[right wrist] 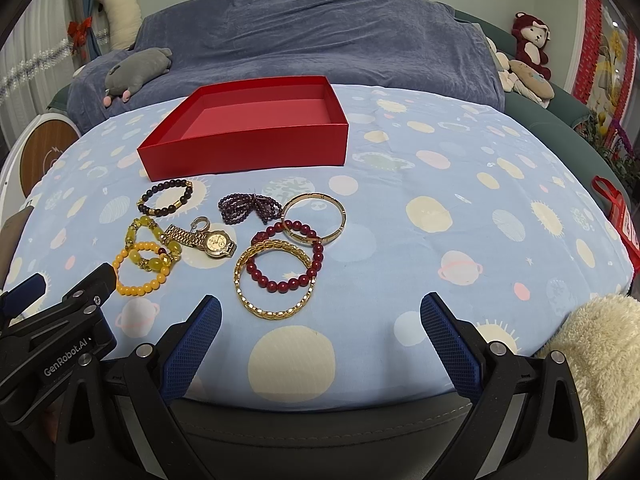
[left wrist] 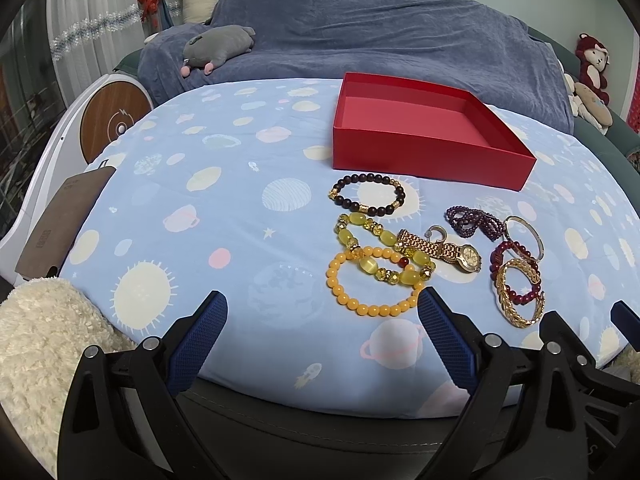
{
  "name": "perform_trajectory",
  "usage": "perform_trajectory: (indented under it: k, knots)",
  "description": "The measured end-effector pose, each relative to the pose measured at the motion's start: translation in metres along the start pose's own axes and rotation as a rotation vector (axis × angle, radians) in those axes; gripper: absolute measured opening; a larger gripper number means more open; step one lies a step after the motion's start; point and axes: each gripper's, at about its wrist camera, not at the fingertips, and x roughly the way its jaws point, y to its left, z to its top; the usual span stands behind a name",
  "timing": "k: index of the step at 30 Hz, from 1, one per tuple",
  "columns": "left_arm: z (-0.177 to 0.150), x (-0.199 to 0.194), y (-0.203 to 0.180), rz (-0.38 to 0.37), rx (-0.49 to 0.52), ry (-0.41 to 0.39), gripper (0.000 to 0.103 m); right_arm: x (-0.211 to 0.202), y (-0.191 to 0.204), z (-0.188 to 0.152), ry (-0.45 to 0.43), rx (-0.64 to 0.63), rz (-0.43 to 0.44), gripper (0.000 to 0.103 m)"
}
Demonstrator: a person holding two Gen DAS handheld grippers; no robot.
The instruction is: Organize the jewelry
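Observation:
An empty red box stands on the blue planet-print cloth. In front of it lie several pieces: a dark bead bracelet, a yellow stone bracelet, an orange bead bracelet, a gold watch, a purple bead strand, a thin gold bangle, a red bead bracelet and a wide gold bangle. My left gripper is open, near the orange bracelet. My right gripper is open, just in front of the wide bangle.
The cloth covers a round table with free room at left and right. A blue-covered sofa with a grey plush is behind. A fluffy cream sleeve shows at the edges. A white device stands left.

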Motion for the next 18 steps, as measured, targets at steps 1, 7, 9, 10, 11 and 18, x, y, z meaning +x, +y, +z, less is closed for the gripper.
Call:
perform_trajectory:
  k: [1, 7, 9, 10, 11, 18]
  knots:
    - [0.0002, 0.0001, 0.0004, 0.000, 0.000, 0.001, 0.091, 0.0000, -0.0001, -0.0001, 0.000, 0.000, 0.000, 0.096]
    - [-0.0002, 0.0000, 0.0001, -0.001, -0.001, 0.001, 0.091, 0.0000, -0.0002, -0.0001, 0.000, 0.000, 0.000, 0.096]
    - [-0.0007, 0.0001, -0.0002, -0.002, -0.001, 0.002, 0.091, -0.0001, -0.0003, -0.0001, 0.000, 0.000, 0.001, 0.096]
    - [-0.0008, 0.0000, -0.0004, -0.003, -0.001, 0.002, 0.092, -0.0001, -0.0002, -0.0001, 0.000, 0.000, 0.000, 0.096]
    - [-0.0006, 0.0001, -0.0002, -0.002, -0.001, 0.001, 0.092, -0.0001, -0.0002, -0.0001, -0.001, 0.000, 0.000, 0.096]
    - [-0.0019, 0.0001, -0.0014, -0.004, -0.002, 0.003, 0.091, -0.0003, -0.0002, -0.0001, -0.001, 0.001, 0.000, 0.096]
